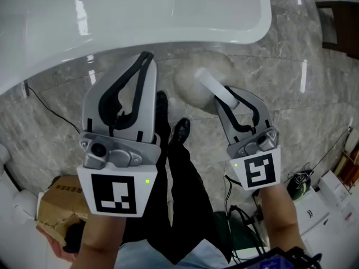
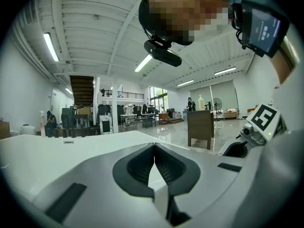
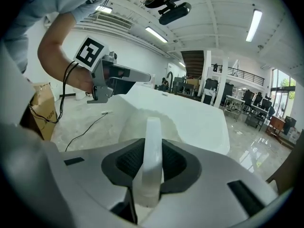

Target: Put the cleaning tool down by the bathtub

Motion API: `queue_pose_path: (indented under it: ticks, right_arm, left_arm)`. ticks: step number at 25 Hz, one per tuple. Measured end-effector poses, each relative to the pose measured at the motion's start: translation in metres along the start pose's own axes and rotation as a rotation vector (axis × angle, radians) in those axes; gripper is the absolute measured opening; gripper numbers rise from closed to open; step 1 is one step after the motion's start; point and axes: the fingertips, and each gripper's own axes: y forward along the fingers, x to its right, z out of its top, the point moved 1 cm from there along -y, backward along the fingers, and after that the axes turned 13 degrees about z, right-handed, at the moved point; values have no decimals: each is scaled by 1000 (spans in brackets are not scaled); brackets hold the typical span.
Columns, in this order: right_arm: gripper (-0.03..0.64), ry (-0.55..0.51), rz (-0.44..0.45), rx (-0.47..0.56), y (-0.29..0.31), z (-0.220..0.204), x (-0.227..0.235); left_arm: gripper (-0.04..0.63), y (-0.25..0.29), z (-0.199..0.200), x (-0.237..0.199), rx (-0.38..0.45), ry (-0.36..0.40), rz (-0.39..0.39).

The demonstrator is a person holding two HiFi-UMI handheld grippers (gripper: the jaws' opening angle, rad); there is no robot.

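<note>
Head view: white bathtub (image 1: pixel 168 15) across the top, grey marble floor (image 1: pixel 314 105) below. At right, right gripper (image 1: pixel 230 96) fingers pinch the cleaning tool (image 1: pixel 205 82) handle, fluffy head by the bathtub rim, floor contact unclear. Left gripper view: left gripper (image 2: pixel 154 148) fingers pressed together, empty; strip light (image 2: pixel 50 46) upper left, wooden cabinet (image 2: pixel 199 126) right of centre. Right gripper view: handle clamped, bathtub beyond at centre.

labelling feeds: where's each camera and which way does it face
Head view: person's head, steeply down onto glossy white bathtub and grey marble floor; forearms, left gripper, right gripper show.
Left gripper view: on the left gripper, across the bathtub rim into a hall; shut, empty jaws.
Right gripper view: on the right gripper, toward the bathtub; jaws clamp the white-handled fluffy cleaning tool.
Shared: each gripper view shows the other gripper.
</note>
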Motion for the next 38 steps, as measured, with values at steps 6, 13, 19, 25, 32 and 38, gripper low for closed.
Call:
queue_pose_path:
  ticks: [6,13,19,25,32,38]
  right_arm:
    - [104,-39,49,-24,19,-28,-2]
    - [104,-70,102,-52,47,-56,-2]
    - [104,-96,148,-81,73,-80,-3]
    - [104,-138,197,-104,97,-98,-3]
    - [104,-186,254,-123,124,-118,-7]
    - [104,-209,293,-149,147,-142,-17]
  left_arm:
    - [17,1,-30,5,-14,-1,1]
    - [17,8,-61,2,-30,14,8]
    - [17,13,-83,-3,-39,22,5]
    - [17,17,-103,-6,-50,25,9]
    - [17,22,-129,-11,-57,31,6]
    - [17,17,-155,-16,-72,24,5]
